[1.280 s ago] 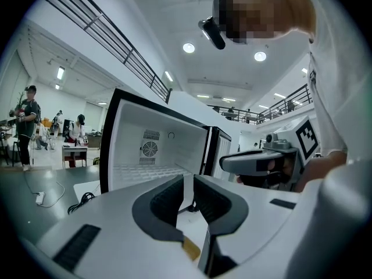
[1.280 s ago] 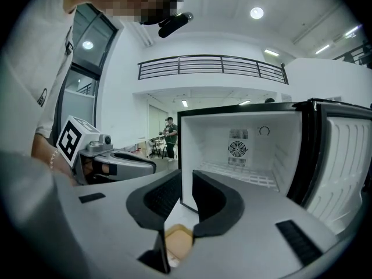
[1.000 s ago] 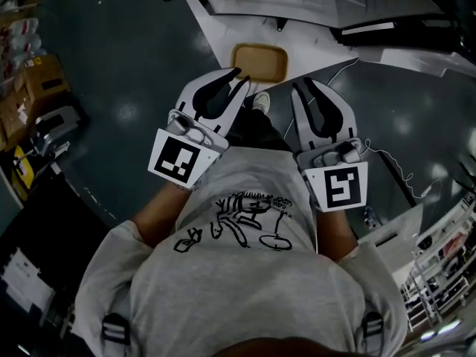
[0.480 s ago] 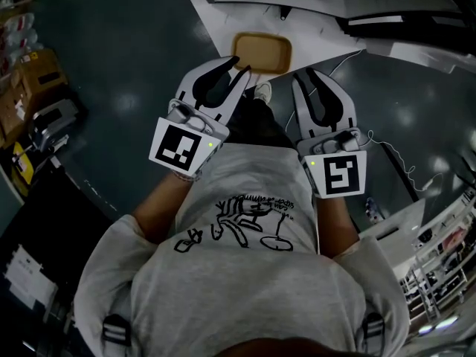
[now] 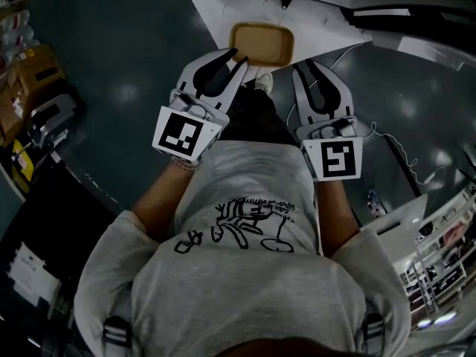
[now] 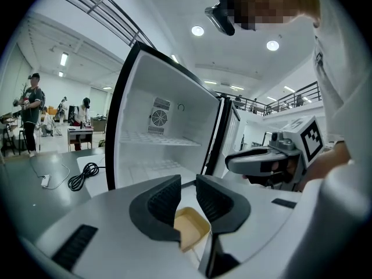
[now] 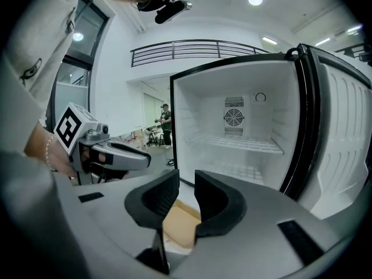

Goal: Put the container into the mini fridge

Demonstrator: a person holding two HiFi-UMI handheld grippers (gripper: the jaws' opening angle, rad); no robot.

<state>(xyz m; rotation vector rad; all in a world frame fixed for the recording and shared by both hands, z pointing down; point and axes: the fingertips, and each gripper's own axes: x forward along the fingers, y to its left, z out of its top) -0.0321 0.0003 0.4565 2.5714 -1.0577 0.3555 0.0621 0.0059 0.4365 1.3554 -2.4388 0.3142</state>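
Note:
A tan, shallow container lies on a white board on the floor in front of the open mini fridge, whose white inside is bare. My left gripper hovers just short of the container's near left corner. My right gripper hangs off its near right side. Both have just opened wider and hold nothing. In the left gripper view the container shows below the parted jaws of the left gripper. In the right gripper view the container shows under the right gripper.
The fridge door stands swung open at the right. A black cable coils on the floor left of the fridge, and a thin white cable runs at the right. Cardboard boxes and people stand far left.
Both grippers have sunk toward the floor and come nearer the container. Their jaws stand a little wider than a second ago.

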